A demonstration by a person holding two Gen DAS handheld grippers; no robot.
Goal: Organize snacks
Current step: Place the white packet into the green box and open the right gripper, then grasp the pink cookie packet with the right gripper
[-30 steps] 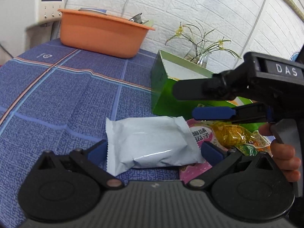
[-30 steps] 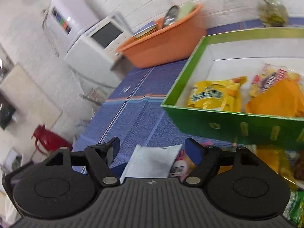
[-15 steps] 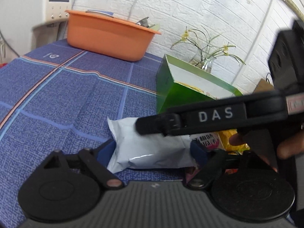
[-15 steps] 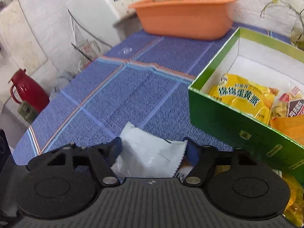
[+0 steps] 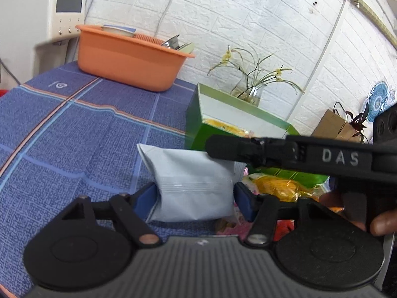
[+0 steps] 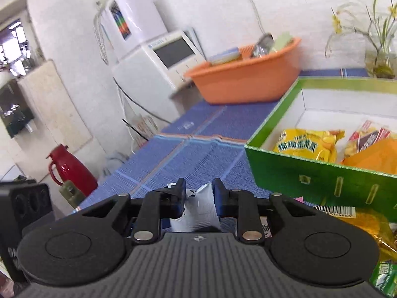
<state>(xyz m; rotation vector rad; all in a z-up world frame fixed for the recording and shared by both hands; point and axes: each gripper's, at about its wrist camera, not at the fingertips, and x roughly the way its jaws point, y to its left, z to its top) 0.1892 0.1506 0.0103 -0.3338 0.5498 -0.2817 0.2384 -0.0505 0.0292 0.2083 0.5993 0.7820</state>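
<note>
1. Sitting partly filled, the green box [image 6: 320, 173] at the right of the right wrist view already holds a yellow packet [image 6: 306, 146] and an orange packet [image 6: 372, 155].
2. More snacks [image 5: 275, 186] lie loose on the blue tablecloth [image 5: 74, 129] in front of the box, so sorting looks unfinished.
3. At lower centre, the right gripper [image 6: 198, 193] pinches the white packet [image 6: 198, 208] by one crimped end.
4. The left gripper [image 5: 196, 196] brackets that packet's body [image 5: 193, 181]; firm contact cannot be told.
5. Only the left view shows the whole packet; only the right shows inside the box.
</note>
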